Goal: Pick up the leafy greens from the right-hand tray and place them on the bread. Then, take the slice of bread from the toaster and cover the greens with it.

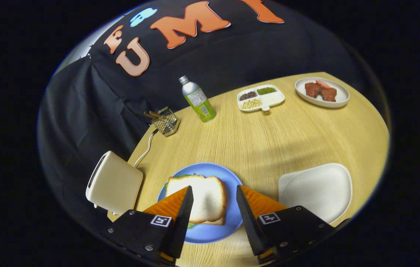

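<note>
- I read the job as all but finished: the top slice of white bread (199, 198) already lies on the round blue plate (232, 218), with a fringe of leafy greens (190, 224) peeking out under its near and far-left edges.
- My gripper (214, 202) hangs over the plate with its orange-and-black fingers (174, 207) spread apart and holding nothing; the bread sits between and just beyond their tips.
- The step in hand, as I judge it, is a clean release and retreat. I would lift straight up and back, keeping the fingers wide, so that neither tip catches the crust and drags the slice off the greens.
- The left finger overlaps the bread's left edge in this view; I cannot tell whether it touches the slice or merely passes above it, so I would rise before moving sideways.
- The slice looks soft and pale, with a thin tan crust, lying flat and roughly square to the plate. A lower slice shows as a crust line along its near edge.
- The cream-coloured toaster (114, 183) stands at the table's left edge, just left of the plate; its slot looks dark, though the angle is poor.
- The plain white tray (315, 191) on the right of the plate holds nothing I can make out.
- Should the top slice need nudging, I would press lightly downward, not sideways, on the pale wooden table (269, 141).
</note>
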The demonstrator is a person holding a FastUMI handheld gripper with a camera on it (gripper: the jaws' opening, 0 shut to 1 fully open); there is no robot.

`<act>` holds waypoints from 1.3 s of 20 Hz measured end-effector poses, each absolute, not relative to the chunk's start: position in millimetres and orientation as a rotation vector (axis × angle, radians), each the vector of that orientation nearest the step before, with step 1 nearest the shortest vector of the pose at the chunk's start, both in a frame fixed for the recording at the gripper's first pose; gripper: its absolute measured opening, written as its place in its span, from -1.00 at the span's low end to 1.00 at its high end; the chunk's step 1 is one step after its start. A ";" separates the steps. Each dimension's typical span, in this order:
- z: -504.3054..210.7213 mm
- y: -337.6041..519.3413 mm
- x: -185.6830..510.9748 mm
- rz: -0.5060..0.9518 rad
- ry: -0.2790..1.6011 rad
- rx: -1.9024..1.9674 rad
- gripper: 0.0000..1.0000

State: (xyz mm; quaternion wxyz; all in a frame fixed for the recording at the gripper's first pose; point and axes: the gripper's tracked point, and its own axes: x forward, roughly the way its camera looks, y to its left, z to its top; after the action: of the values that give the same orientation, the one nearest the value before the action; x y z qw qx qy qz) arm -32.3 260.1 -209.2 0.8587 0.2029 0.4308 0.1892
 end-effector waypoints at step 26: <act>98.4 125.8 -43.4 0.233 0.010 0.174 0.77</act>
State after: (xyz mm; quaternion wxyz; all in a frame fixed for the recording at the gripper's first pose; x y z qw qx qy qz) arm -43.4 125.8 98.4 0.9895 0.0865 0.0050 0.1159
